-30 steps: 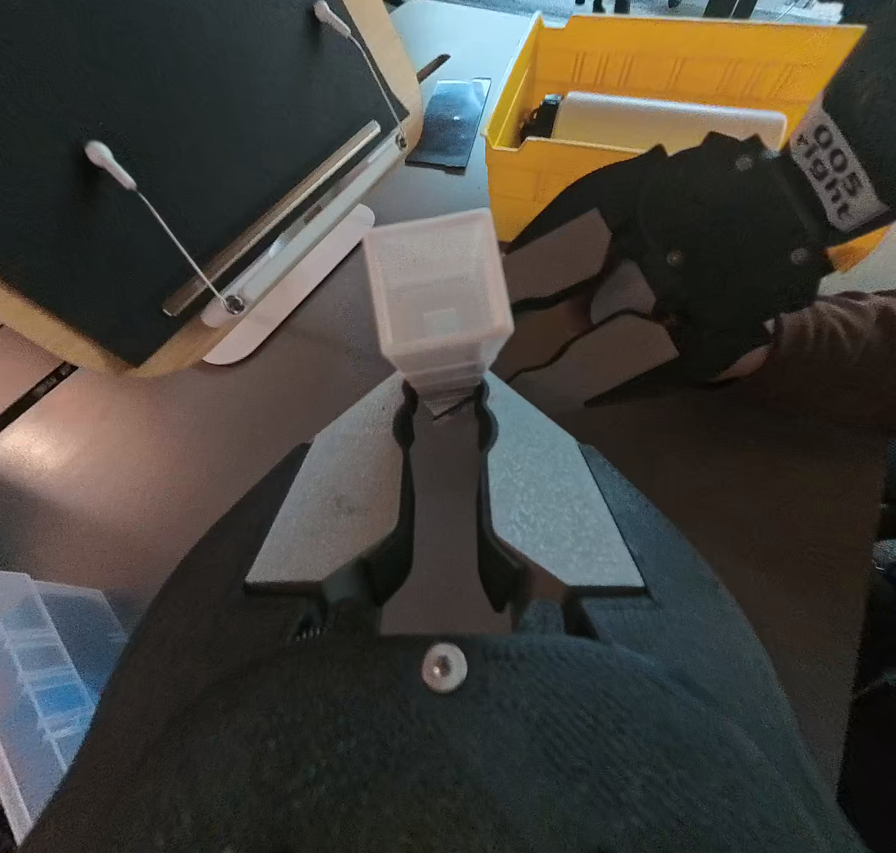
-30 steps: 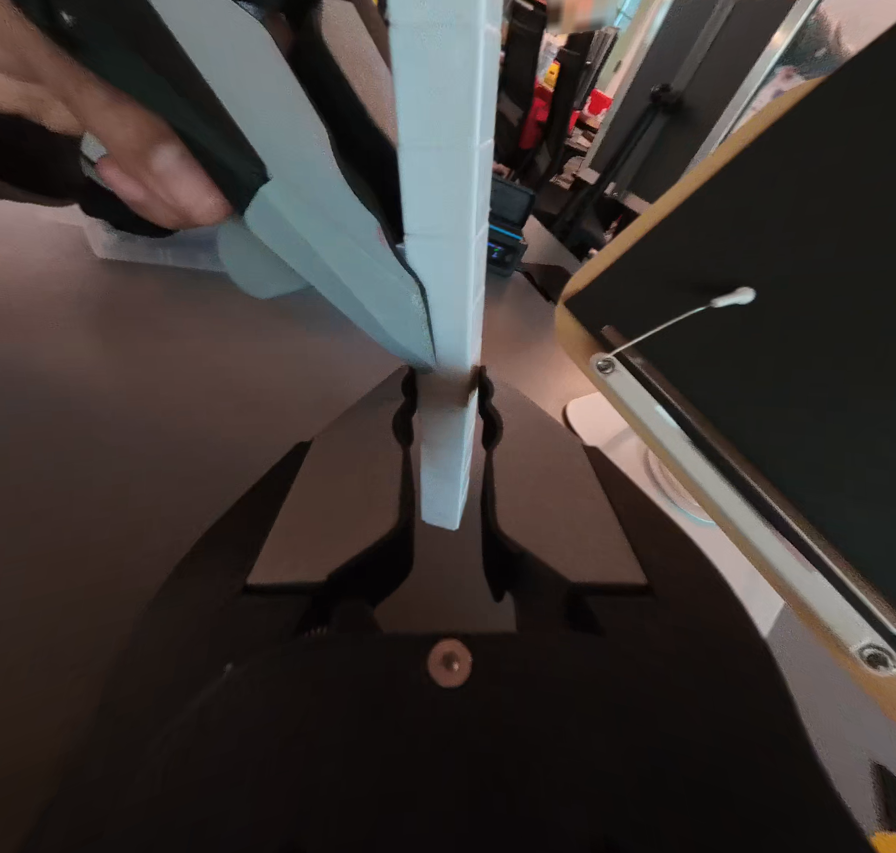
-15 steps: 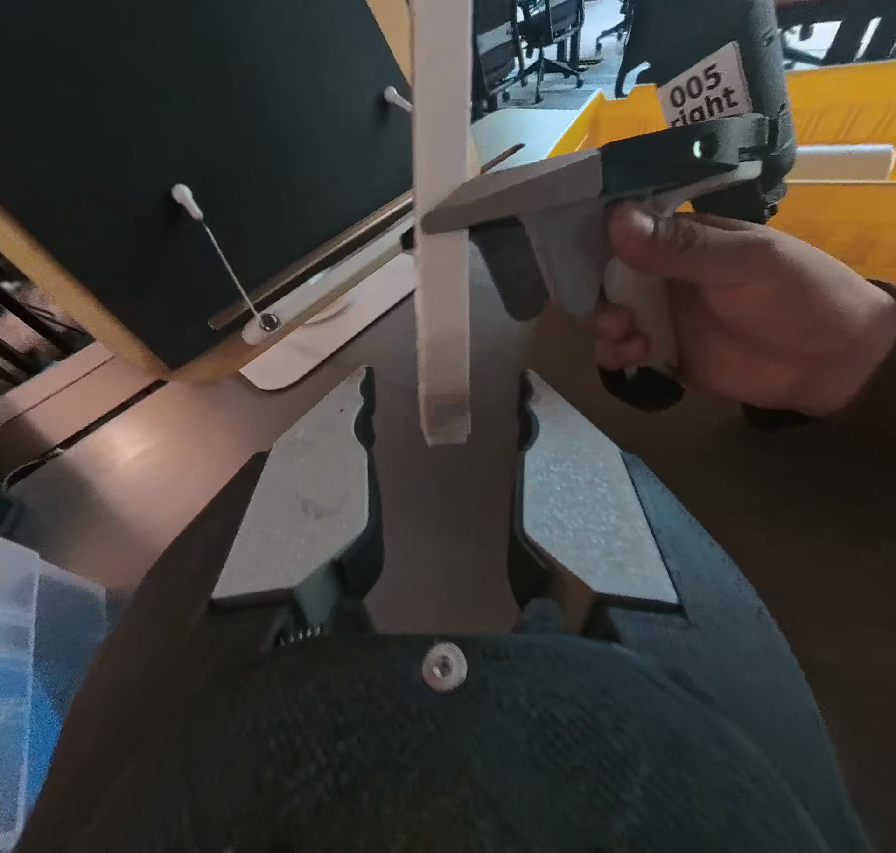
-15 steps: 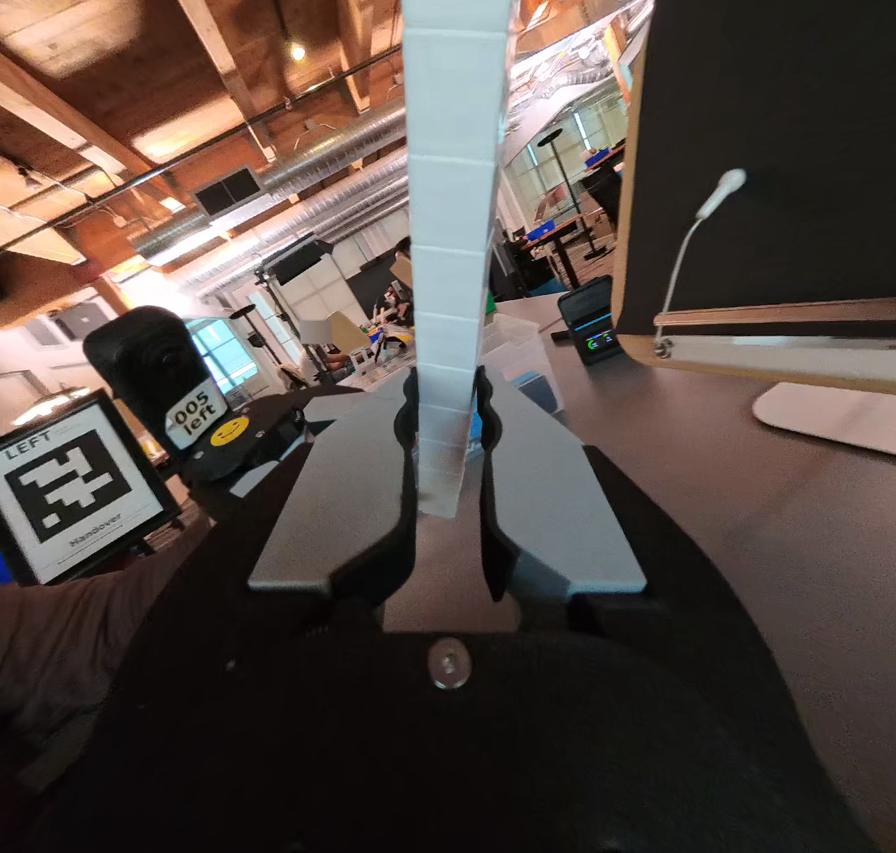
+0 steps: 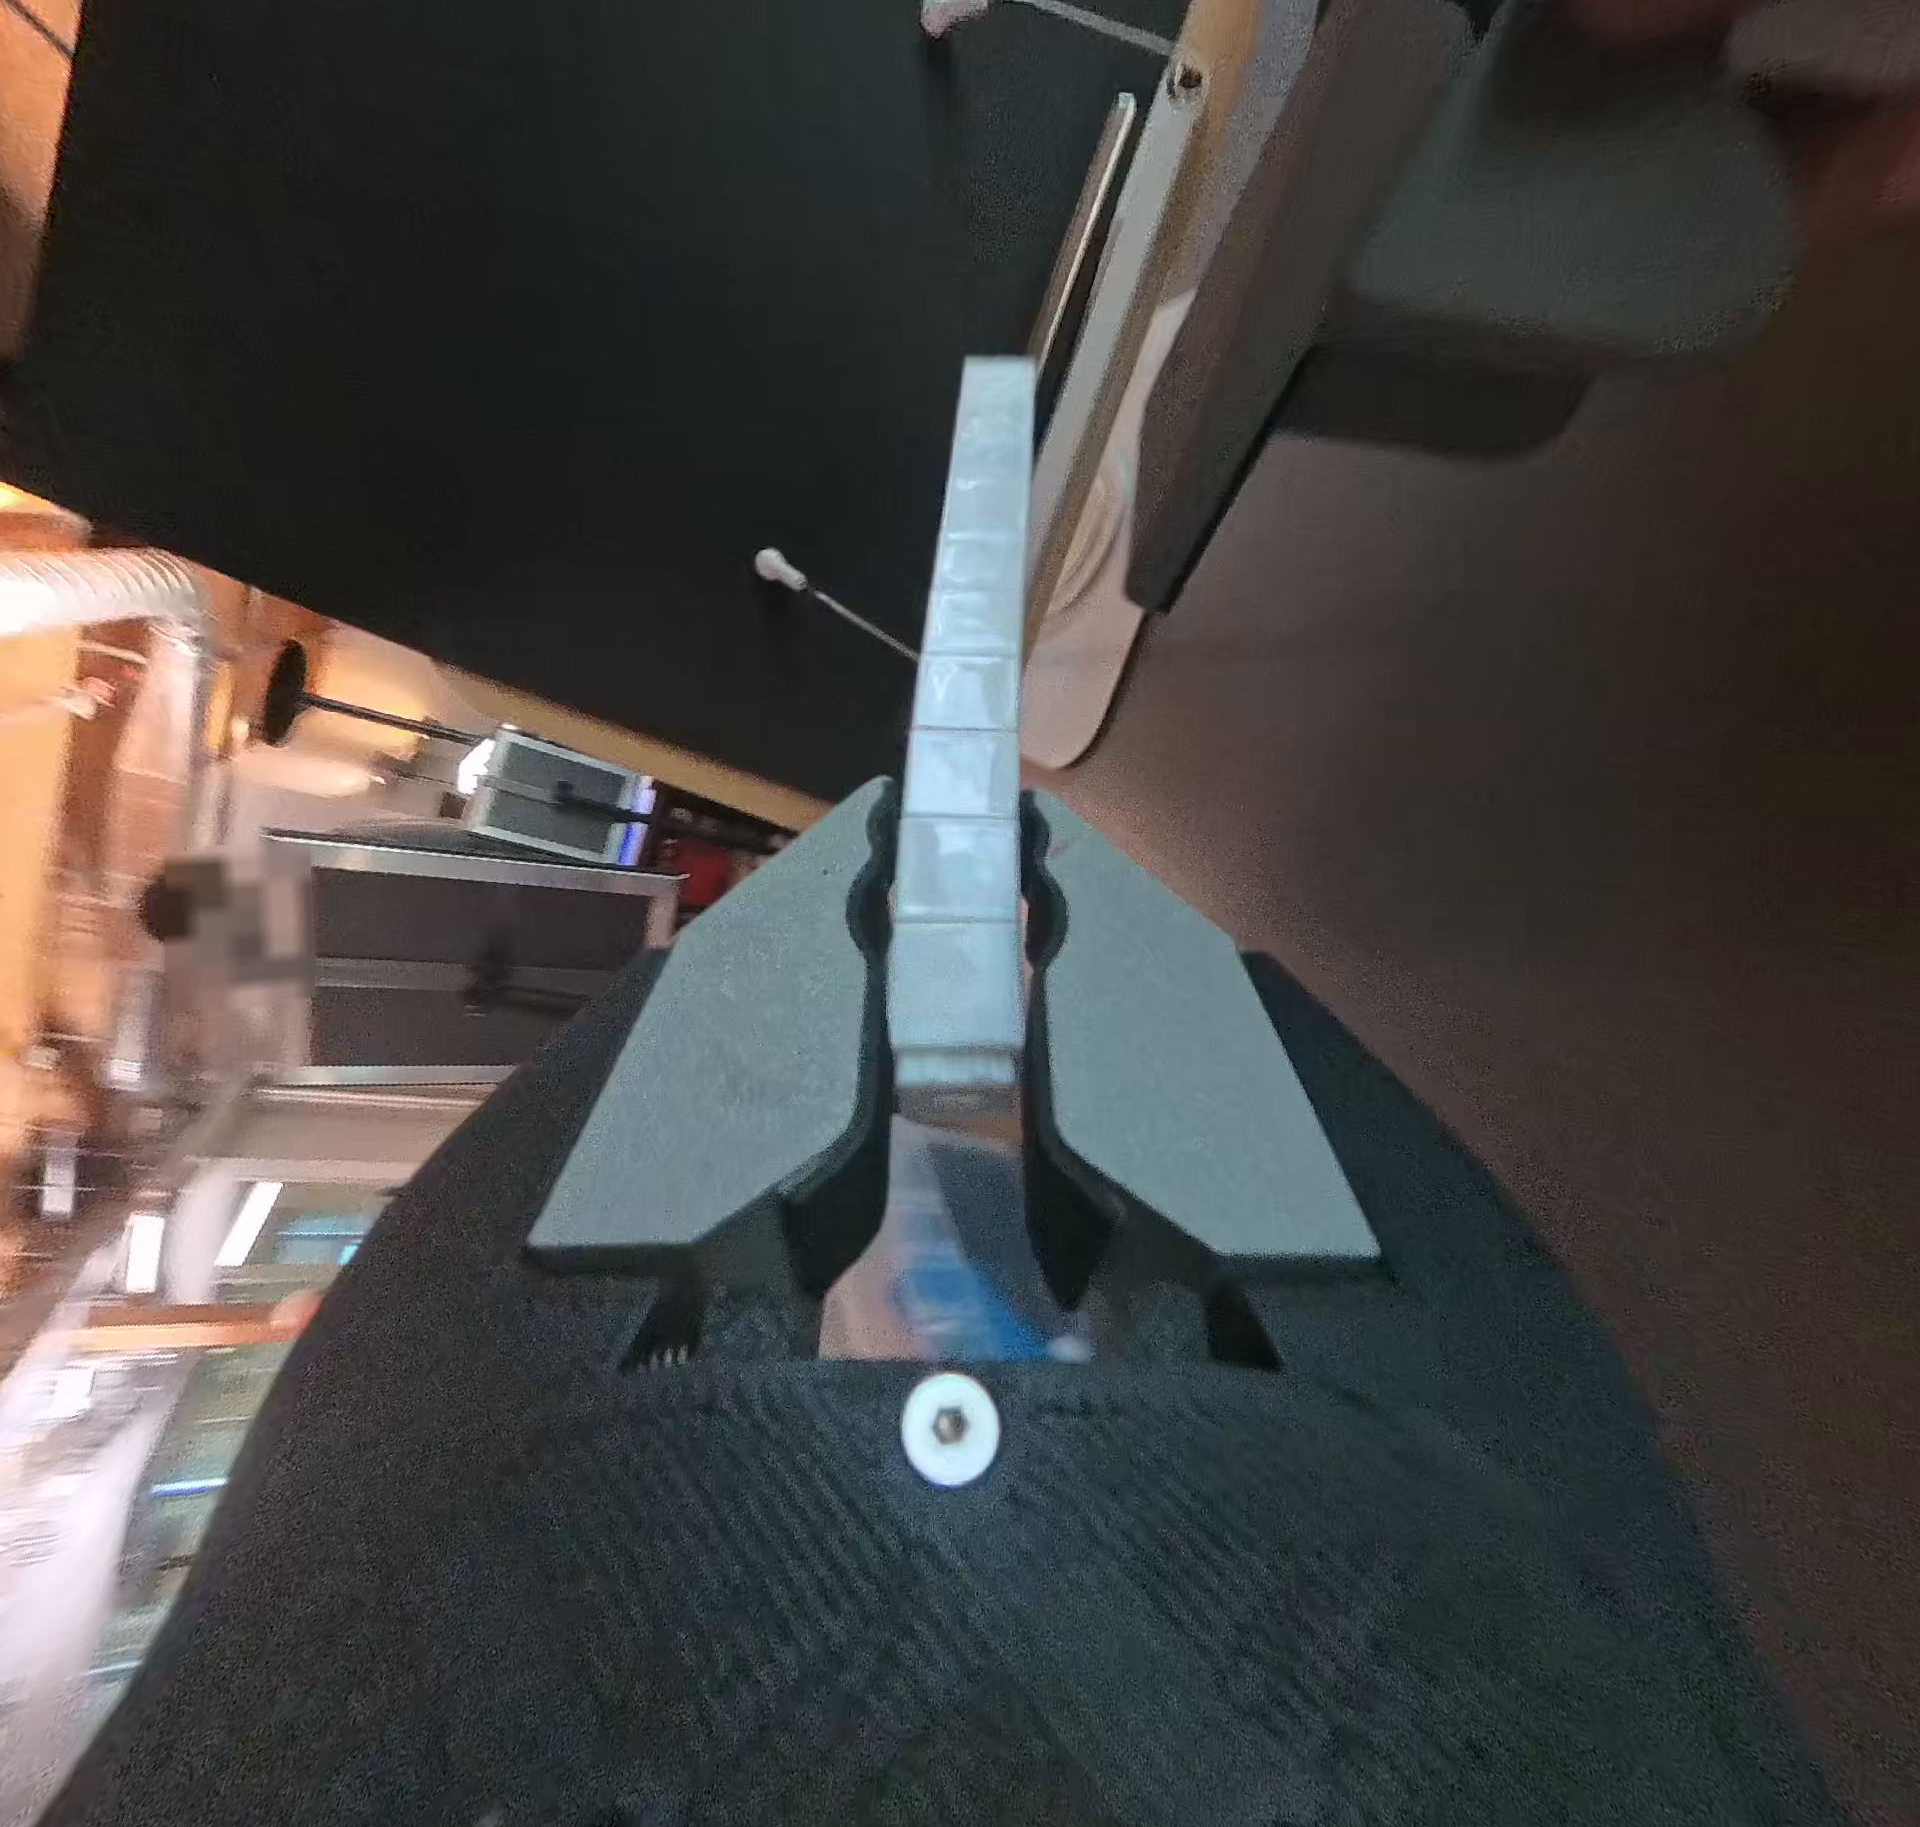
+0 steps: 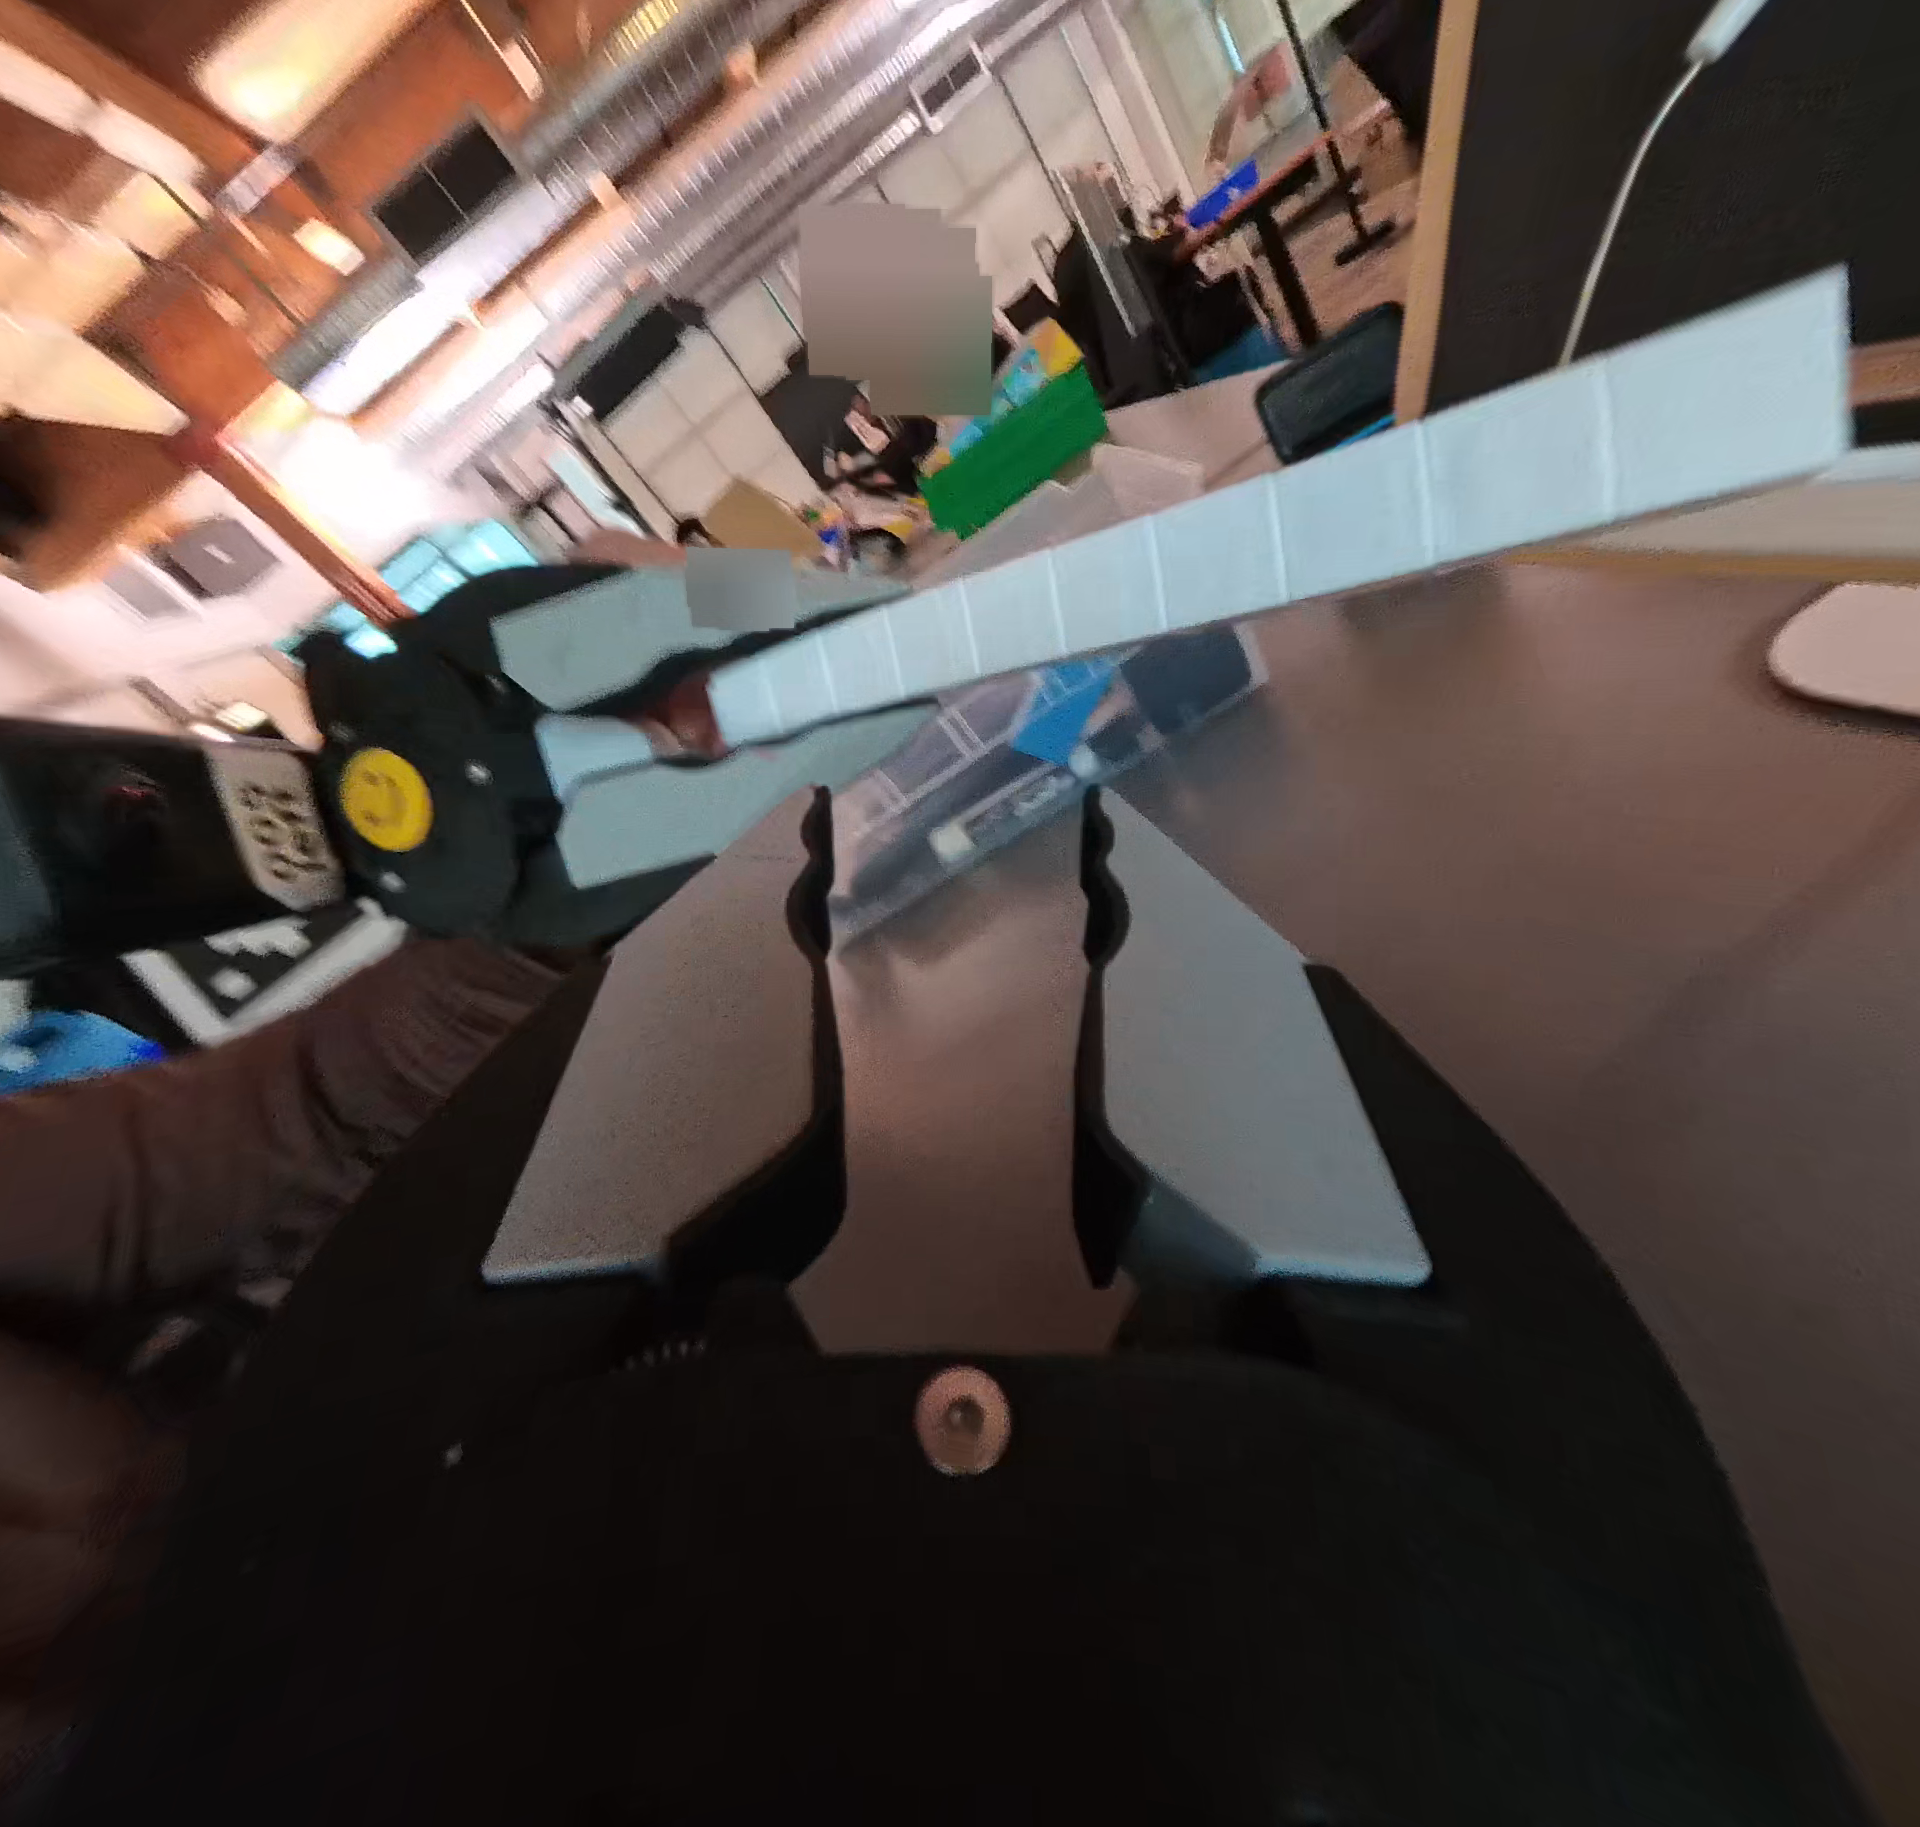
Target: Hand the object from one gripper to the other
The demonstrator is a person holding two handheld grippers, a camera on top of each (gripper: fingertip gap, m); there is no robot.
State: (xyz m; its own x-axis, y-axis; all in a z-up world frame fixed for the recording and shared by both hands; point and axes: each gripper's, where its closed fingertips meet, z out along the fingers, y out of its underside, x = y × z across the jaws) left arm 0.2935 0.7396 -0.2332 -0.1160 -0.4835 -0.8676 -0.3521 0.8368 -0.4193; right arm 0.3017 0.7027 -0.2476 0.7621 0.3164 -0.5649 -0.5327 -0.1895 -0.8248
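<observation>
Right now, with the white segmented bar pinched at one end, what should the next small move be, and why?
Probably back the right gripper straight away. Its jaws stand open and empty, while the left gripper is shut on the near end of the white bar, which sticks out unsupported above the table. The handover looks complete.

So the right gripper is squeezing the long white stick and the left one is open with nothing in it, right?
Not quite: it's the other way round. The left gripper is squeezing the long white stick, as the left wrist view shows. The right gripper is open with nothing in it, as the right wrist view shows.
</observation>
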